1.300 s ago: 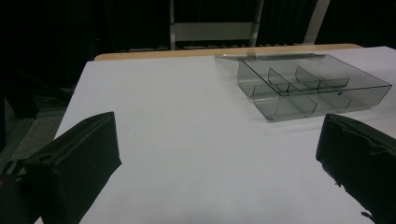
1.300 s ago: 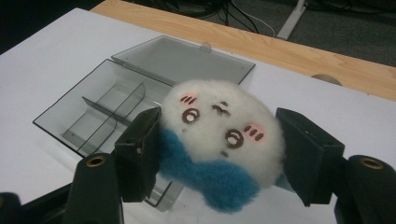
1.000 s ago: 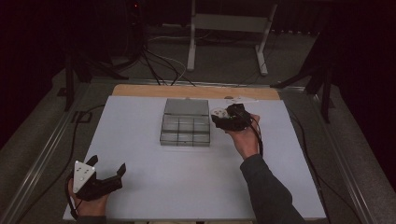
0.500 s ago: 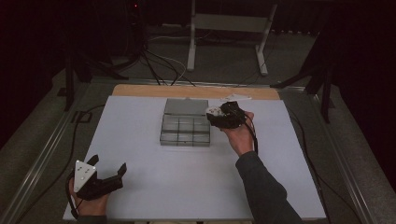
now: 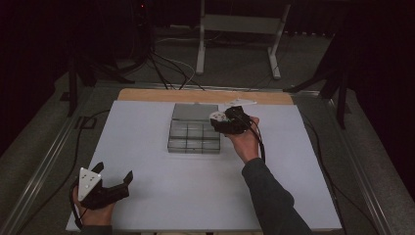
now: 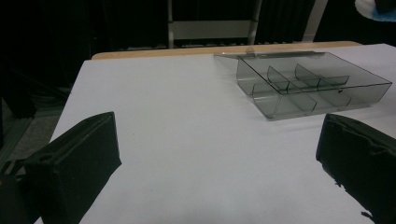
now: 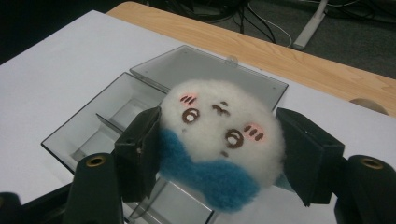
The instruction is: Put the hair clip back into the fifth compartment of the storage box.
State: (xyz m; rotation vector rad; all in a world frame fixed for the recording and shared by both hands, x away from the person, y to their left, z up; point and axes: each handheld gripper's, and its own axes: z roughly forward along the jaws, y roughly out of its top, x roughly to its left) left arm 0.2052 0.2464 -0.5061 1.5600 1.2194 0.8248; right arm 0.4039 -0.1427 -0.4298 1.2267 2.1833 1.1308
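Right tongs point(image 7: 219, 154) clamped on plush point(image 7: 219, 140), held above box's point(image 5: 194, 143) right edge, open cells just below and left. Left tongs point(image 5: 113, 182) gaping, empty, low on bench point(image 5: 147, 196), well apart from box

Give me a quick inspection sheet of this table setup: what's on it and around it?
Surface: white table top, wooden strip at its far edge.
Job's things: white-and-blue plush toy; clear compartment box, lid open flat.
Clutter: nothing seen.
Grippers: right gripper shut on the plush toy above the box's right edge; left gripper open, empty, at the near left corner.
Cables: bundle on the floor beyond the table.
Surroundings: dark room, grey stand.
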